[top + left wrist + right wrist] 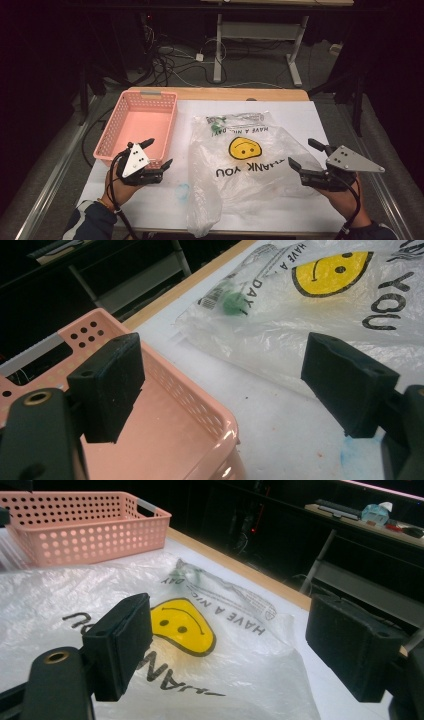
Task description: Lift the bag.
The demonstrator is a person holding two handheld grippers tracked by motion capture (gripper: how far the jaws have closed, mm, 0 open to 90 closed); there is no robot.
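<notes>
Both grippers stand wide apart and hold nothing — the left gripper (159, 152) hovers at the near corner of the pink basket (120, 111), the right gripper (305, 154) at the bag's edge. The plastic bag (240, 170) lies flat between them, untouched, something green (235, 302) inside its far end — by my reading, everything remains to do.

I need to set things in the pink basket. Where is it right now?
In the high view the pink basket sits at the table's left side, just left of the smiley-face plastic bag, with the left gripper over its near right corner.
</notes>
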